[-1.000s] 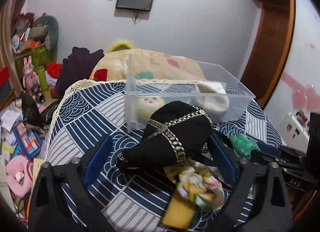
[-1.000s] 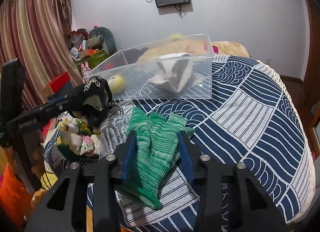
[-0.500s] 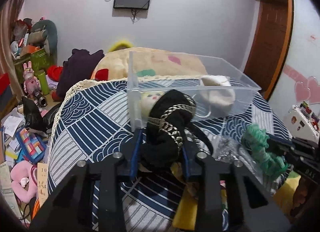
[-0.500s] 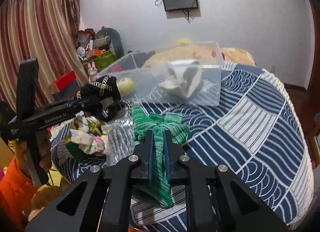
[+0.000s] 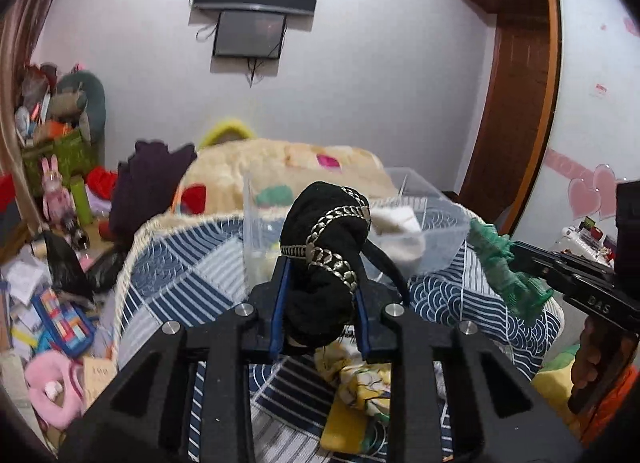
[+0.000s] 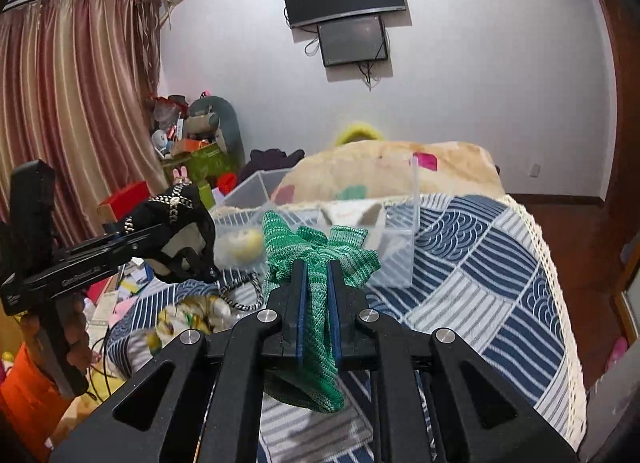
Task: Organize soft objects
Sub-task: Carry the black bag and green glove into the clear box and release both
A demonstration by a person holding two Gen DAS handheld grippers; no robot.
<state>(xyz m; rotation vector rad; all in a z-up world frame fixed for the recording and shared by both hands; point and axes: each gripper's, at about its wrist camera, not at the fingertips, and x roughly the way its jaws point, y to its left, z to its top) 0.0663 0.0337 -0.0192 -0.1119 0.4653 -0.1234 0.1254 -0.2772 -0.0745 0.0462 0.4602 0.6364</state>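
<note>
My left gripper (image 5: 320, 275) is shut on a black cloth with silver chain trim (image 5: 324, 247) and holds it above the bed, just in front of the clear plastic bin (image 5: 440, 247). It shows from the side in the right wrist view (image 6: 172, 223). My right gripper (image 6: 317, 275) is shut on a green knitted glove (image 6: 316, 259), lifted off the quilt; the glove also shows in the left wrist view (image 5: 504, 267). The bin (image 6: 396, 259) holds a white cloth (image 6: 352, 215) and a yellow soft toy (image 6: 240, 247).
A floral yellow-and-white cloth (image 5: 360, 379) and a grey cord (image 6: 240, 295) lie on the blue patterned quilt (image 6: 480, 263). A cream blanket (image 5: 280, 171) and dark purple cloth (image 5: 148, 179) lie behind the bin. Toys and papers litter the floor at left (image 5: 48, 303).
Both grippers closed on their cloths and lifted them off the quilt. The left one raised the black cloth toward the bin; the right one raised the green glove.
</note>
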